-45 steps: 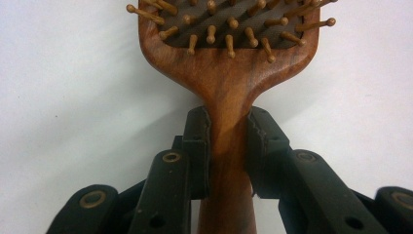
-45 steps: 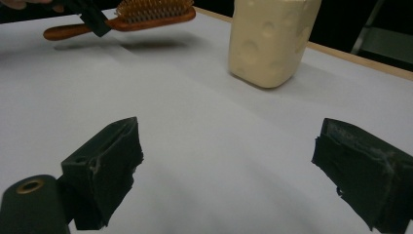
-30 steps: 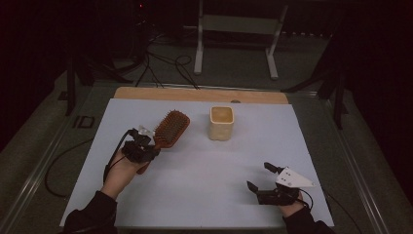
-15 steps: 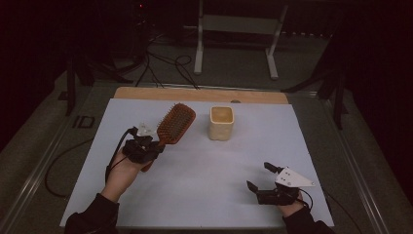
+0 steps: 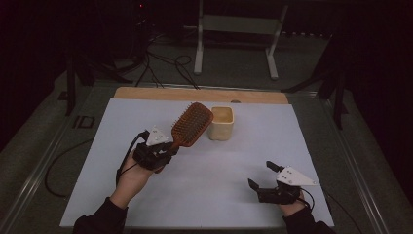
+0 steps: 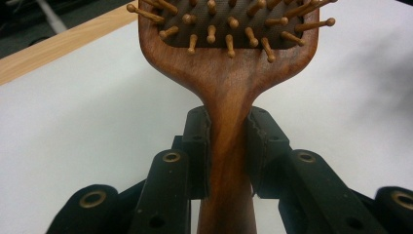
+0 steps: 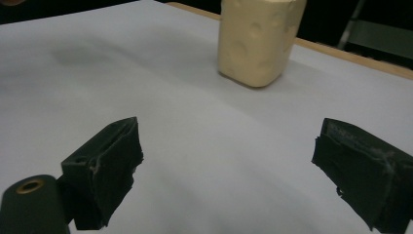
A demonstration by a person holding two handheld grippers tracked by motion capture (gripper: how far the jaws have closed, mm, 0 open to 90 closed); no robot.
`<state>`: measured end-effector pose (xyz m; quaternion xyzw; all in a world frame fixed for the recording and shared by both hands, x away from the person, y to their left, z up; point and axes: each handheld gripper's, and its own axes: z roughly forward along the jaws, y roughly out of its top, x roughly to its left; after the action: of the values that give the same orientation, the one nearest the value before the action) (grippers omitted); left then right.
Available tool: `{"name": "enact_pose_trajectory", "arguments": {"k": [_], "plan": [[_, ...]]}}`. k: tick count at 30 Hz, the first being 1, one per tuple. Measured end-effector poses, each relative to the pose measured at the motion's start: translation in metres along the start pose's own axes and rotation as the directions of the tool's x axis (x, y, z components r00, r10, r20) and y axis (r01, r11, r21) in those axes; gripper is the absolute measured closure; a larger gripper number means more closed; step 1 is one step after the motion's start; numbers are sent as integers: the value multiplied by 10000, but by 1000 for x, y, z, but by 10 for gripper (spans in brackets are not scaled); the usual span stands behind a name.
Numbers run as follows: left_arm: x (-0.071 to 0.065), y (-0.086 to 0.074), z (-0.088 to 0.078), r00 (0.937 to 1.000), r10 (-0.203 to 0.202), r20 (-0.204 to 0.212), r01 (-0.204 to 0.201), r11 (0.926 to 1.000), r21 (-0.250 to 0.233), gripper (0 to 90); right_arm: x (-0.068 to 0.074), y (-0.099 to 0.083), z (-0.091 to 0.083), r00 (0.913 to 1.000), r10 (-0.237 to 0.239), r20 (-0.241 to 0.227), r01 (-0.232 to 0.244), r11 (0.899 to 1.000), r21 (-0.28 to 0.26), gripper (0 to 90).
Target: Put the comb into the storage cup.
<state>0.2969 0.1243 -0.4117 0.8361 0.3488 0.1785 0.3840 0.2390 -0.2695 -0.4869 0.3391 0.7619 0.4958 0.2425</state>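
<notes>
Right gripper (image 5: 260, 183): spread wide, holds nothing, near side of the cup (image 5: 221, 123).
Left gripper (image 5: 163, 151): clamped on the hairbrush (image 5: 191, 126) handle.
Hairbrush: lifted, head just beside the cup.
Left to do: probably place the hairbrush into the cup.

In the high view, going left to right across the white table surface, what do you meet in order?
Left gripper clamped on the handle of the wooden paddle hairbrush → cream-coloured cup → right gripper, jaws apart, holding nothing.
</notes>
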Motion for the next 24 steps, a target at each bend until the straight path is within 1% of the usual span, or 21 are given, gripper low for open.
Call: {"name": "enact_pose_trajectory", "arguments": {"k": [1, 2, 3, 4, 5, 6, 8, 9, 10, 11, 12, 14, 15, 17, 19, 21, 22, 23, 24], "plan": [[0, 0, 0, 10000, 0, 0, 0, 10000, 0, 734, 0, 0, 0, 10000, 0, 0, 0, 10000, 0, 92], [-2, 0, 1, 9999, 73, 114, -73, 10000, 26, 734, 0, 2, -1, 10000, 25, 36, -25, 10000, -7, 93], [-5, 0, 1, 9998, 192, 109, -192, 9998, -21, 735, 0, 4, -2, 9999, 0, 144, 0, 10000, 38, 93], [-10, 0, 2, 9991, 358, 212, -357, 9993, -52, 734, 1, 8, -6, 9997, 60, 253, -59, 10000, -4, 92], [-10, 0, 2, 9991, 358, 212, -357, 9993, -52, 734, 1, 8, -6, 9997, 60, 253, -59, 10000, -4, 92], [-12, -1, 2, 9988, 448, 193, -446, 9990, -102, 735, 1, 13, -10, 9991, 87, 419, -89, 10000, 44, 92], [-16, -1, 3, 9979, 540, 369, -534, 9984, -175, 734, 1, 16, -12, 9991, 173, 394, -171, 9998, -52, 93], [-18, -2, 4, 9973, 646, 342, -638, 9977, -242, 734, 1, 19, -14, 9991, 267, 330, -262, 9996, -136, 92], [-20, -2, 5, 9968, 697, 395, -686, 9972, -287, 734, 0, 22, -15, 9987, 348, 360, -345, 9993, -106, 92], [-20, -2, 6, 9957, 774, 507, -762, 9968, -252, 734, 0, 25, -17, 9986, 368, 371, -363, 9992, -137, 93], [-22, -3, 7, 9953, 861, 442, -846, 9958, -343, 734, 0, 29, -18, 9986, 356, 382, -349, 9992, -203, 93], [-24, -5, 8, 9943, 903, 562, -879, 9952, -430, 734, 1, 36, -21, 9989, 259, 397, -248, 9994, -257, 93], [-25, -6, 9, 9940, 926, 587, -891, 9943, -594, 734, 1, 42, -22, 9993, 165, 341, -153, 9993, -327, 92], [-26, -7, 9, 9931, 960, 671, -908, 9930, -758, 734, 4, 52, -24, 9997, 46, 242, -36, 9991, -422, 92], [-27, -9, 10, 9926, 945, 769, -882, 9927, -819, 734, 7, 63, -24, 10000, -14, 74, 18, 9985, -550, 92], [-30, -10, 11, 9915, 1081, 724, -1019, 9912, -845, 734, 9, 73, -23, 10000, 22, -47, -25, 9980, -637, 93], [-30, -11, 12, 9907, 1094, 808, -1025, 9911, -844, 734, 10, 76, -23, 9999, 73, -118, -81, 9975, -697, 92], [-32, -13, 13, 9906, 1171, 713, -1108, 9900, -871, 734, 12, 81, -22, 9996, 136, -232, -152, 9973, -716, 92], [-32, -13, 13, 9904, 1161, 755, -1092, 9899, -907, 734, 13, 86, -19, 9996, 153, -240, -169, 9973, -708, 92]]}}
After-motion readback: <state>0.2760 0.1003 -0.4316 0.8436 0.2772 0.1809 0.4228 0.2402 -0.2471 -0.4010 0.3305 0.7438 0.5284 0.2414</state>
